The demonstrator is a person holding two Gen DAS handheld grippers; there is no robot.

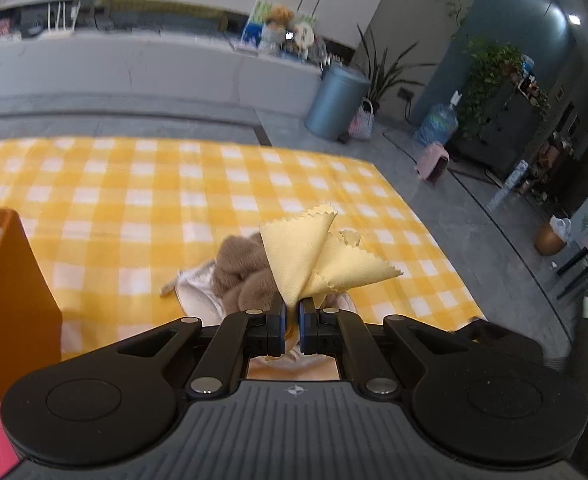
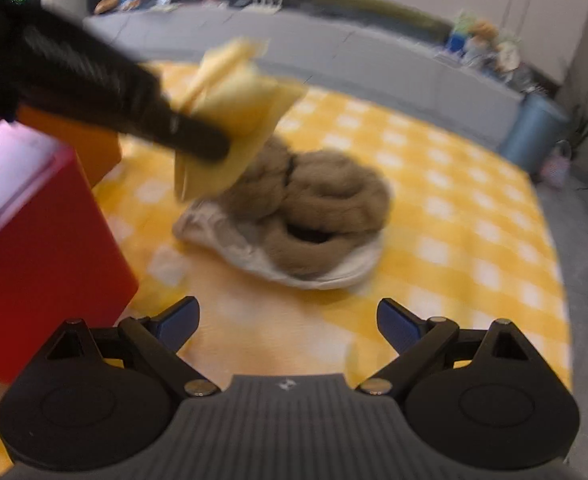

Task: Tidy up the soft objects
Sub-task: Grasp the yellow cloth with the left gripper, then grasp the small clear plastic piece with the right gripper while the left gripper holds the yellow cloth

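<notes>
My left gripper (image 1: 292,312) is shut on a pale yellow cloth (image 1: 314,256) with pinked edges, which hangs lifted above the table. The right wrist view shows the same left gripper (image 2: 217,148) from the side, holding the yellow cloth (image 2: 237,120) above a brown furry scarf (image 2: 322,208). That brown scarf (image 1: 245,272) lies coiled on a white cloth (image 2: 294,268) on the yellow checked tablecloth (image 1: 133,200). My right gripper (image 2: 287,320) is open, low over the tablecloth (image 2: 454,220), a short way in front of the pile with nothing between its fingers.
An orange box (image 1: 9,280) stands at the left of the table; in the right wrist view a red box (image 2: 33,248) stands beside the orange box (image 2: 89,148). The table's right edge drops to a grey floor with a blue bin (image 1: 334,104).
</notes>
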